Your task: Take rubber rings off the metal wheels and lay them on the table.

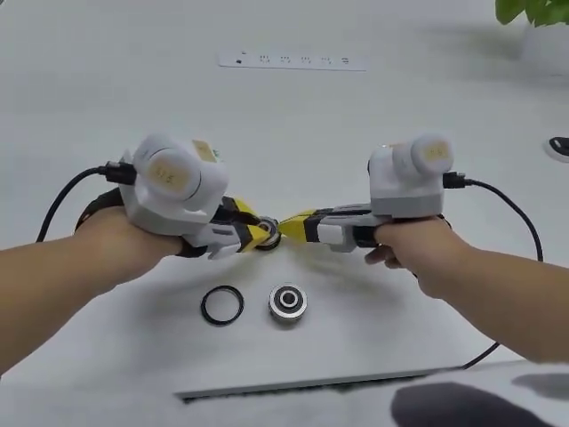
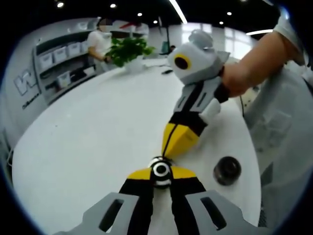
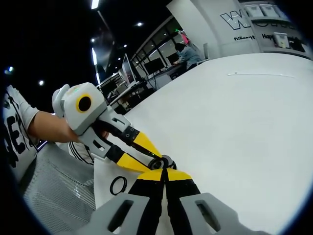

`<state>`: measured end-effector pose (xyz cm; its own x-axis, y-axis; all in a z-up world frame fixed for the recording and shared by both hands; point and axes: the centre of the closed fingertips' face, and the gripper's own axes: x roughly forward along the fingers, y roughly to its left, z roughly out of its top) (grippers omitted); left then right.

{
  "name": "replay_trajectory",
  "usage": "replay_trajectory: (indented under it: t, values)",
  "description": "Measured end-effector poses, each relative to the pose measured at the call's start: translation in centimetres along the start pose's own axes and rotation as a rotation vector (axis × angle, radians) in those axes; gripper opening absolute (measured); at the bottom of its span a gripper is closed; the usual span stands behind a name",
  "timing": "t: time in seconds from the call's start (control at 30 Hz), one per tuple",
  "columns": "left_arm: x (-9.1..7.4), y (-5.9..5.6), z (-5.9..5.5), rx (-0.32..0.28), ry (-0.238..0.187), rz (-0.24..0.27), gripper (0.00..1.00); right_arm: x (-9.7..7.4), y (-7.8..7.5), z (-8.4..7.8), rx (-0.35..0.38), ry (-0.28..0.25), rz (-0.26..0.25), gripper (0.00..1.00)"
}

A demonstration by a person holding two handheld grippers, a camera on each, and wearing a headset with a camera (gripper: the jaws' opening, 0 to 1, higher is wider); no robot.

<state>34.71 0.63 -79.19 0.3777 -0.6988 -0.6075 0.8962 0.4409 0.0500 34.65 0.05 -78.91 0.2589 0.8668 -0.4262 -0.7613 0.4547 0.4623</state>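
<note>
My left gripper (image 1: 263, 234) is shut on a small metal wheel (image 2: 161, 170) and holds it above the white table (image 1: 373, 116). The wheel still wears its black rubber ring (image 1: 270, 237). My right gripper (image 1: 286, 229) comes in from the right, its yellow fingertips (image 2: 177, 139) pressed together at the wheel's edge, pinching the rubber ring. In the right gripper view the held wheel (image 3: 158, 163) sits just past my right gripper (image 3: 167, 171). On the table below lie a loose black rubber ring (image 1: 221, 305) and a bare metal wheel (image 1: 288, 302).
A white power strip (image 1: 293, 60) lies at the far side of the table. A green plant (image 1: 532, 9) stands at the far right corner, with a dark object (image 1: 560, 148) at the right edge. The table's front edge (image 1: 293, 384) runs close below the loose parts.
</note>
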Motion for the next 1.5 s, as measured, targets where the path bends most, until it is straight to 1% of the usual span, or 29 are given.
replay_trajectory:
  t: [0.27, 0.4, 0.53, 0.57, 0.6, 0.67, 0.77, 0.9, 1.03, 1.27, 1.4, 1.5]
  values:
    - [0.0, -0.1, 0.1, 0.003, -0.001, 0.0, 0.12, 0.2, 0.4, 0.0, -0.012, 0.002, 0.015, 0.0]
    - [0.0, -0.2, 0.1, 0.004, -0.002, -0.001, 0.12, 0.4, 0.9, 0.1, -0.032, 0.011, 0.028, 0.0]
    - [0.0, -0.2, 0.1, 0.003, -0.004, 0.0, 0.12, 0.6, 1.1, 0.2, -0.03, 0.006, 0.04, 0.0]
    - [0.0, -0.2, 0.2, 0.003, -0.004, 0.0, 0.12, 0.7, 1.6, 0.3, -0.036, 0.001, 0.067, 0.0]
    - [0.0, -0.2, 0.2, 0.004, -0.004, 0.001, 0.12, 0.7, 2.2, 0.9, -0.025, -0.026, 0.086, 0.0]
    - [0.0, -0.2, 0.2, 0.003, -0.006, 0.002, 0.12, 0.8, 2.1, 1.0, -0.067, -0.009, 0.072, 0.0]
    - [0.0, -0.2, 0.2, 0.0, -0.007, 0.002, 0.12, 0.8, 1.8, 0.9, -0.051, -0.013, 0.07, 0.0]
    - [0.0, -0.3, 0.3, 0.004, -0.011, 0.002, 0.13, 0.5, 1.2, 0.6, -0.048, -0.009, 0.05, 0.0]
    - [0.0, -0.2, 0.3, -0.009, -0.017, -0.004, 0.13, 0.2, 0.8, 0.5, -0.027, -0.016, 0.04, 0.0]
    - [-0.2, -0.3, 0.5, 0.007, -0.022, -0.019, 0.14, 0.1, 1.0, 0.8, -0.008, -0.031, 0.047, 0.0]
    - [-0.7, -0.4, 1.1, -0.006, -0.044, -0.033, 0.14, 0.0, 1.1, 0.9, -0.004, -0.035, 0.049, 0.0]
    - [-1.1, -0.5, 1.2, -0.016, -0.054, -0.04, 0.17, -0.2, 1.1, 1.1, 0.006, -0.044, 0.047, 0.0]
